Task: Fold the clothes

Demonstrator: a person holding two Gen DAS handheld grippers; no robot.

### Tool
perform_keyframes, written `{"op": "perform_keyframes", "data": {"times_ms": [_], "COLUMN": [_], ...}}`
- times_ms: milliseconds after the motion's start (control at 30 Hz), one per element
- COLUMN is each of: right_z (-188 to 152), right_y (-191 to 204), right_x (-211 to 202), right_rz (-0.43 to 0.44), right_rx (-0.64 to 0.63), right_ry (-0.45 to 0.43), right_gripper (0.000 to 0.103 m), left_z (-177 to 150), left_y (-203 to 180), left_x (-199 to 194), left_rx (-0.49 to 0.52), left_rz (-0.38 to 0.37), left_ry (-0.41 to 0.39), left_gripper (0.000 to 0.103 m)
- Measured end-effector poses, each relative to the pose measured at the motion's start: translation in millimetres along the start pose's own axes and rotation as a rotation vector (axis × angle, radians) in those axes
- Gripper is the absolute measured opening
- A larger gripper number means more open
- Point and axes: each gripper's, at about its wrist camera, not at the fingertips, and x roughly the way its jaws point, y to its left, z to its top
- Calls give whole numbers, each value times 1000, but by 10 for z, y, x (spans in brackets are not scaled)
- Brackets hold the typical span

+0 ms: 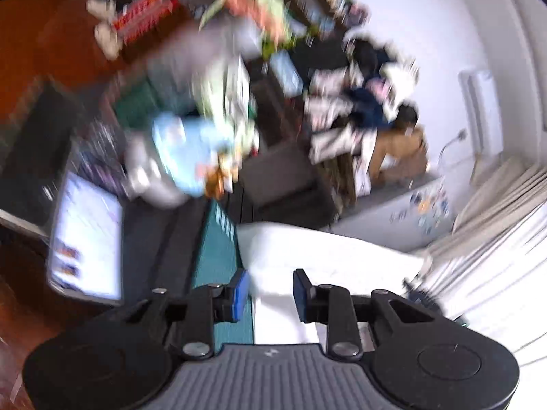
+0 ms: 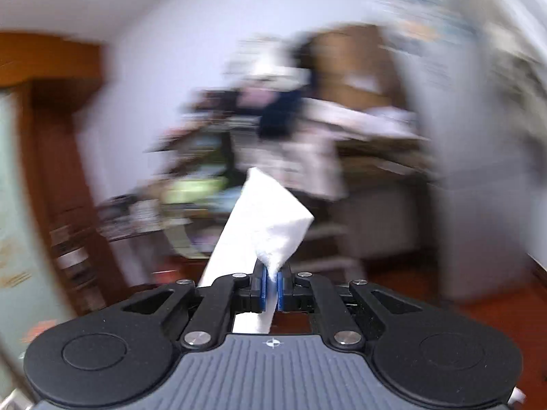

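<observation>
While blur smears both rooms, right tongs [image 2: 271, 288] pinch white cloth [image 2: 266, 218]; left tongs [image 1: 270, 294] gape empty.

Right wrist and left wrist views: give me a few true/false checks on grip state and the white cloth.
1. The right gripper is clamped on the white cloth. True.
2. The left gripper pinches the cloth. False: its pads stand apart, nothing pressed between them.
3. White cloth lies beyond the left gripper. True.
4. The cloth in the right gripper is dark blue. False: it is white.
5. Both views are sharp. False: backgrounds are motion-blurred.
</observation>
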Motion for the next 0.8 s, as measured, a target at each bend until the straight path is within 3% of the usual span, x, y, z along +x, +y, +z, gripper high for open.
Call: {"op": "perform_keyframes", "data": {"times_ms": [33,100,200,267,367,533,633,667,700,800], "right_z": [-73,-442,-932,-1126,-1295,-1335,-1427,-1498,-1562,-1661], "right_y": [-165,-902,-1506,-1788,-1997,-2101,-2235,-2336,-2429,-2608], "right_x": [46,124,220,239,223,188,153,63,-11,-67], "right_rz": [-29,-136,-178,-165,-129,-74,-58,-50,-41,-14], "right_rx": [28,168,344,465,579,643,702,767,826,931], "right_ry": [11,74,160,169,159,185,188,179,172,168], "right_gripper": [5,5,5,5,9,11,29,43,50,58], "left_z": [-29,-105,-155,-170,-192,-271,-295,-298,-301,-289], "left_y": [-25,-73,-170,-224,-266,-274,-270,-269,-267,-258], "left_x": [156,491,954,1186,1422,1631,1677,1690,1705,1740], "left_rx": [3,14,52,72,94,111,111,113,116,117], "left_rz": [4,21,49,68,84,107,126,131,137,146], "left_ry": [34,103,186,224,263,309,330,335,342,348], "left_gripper": [26,26,26,26,26,26,26,26,26,26]}}
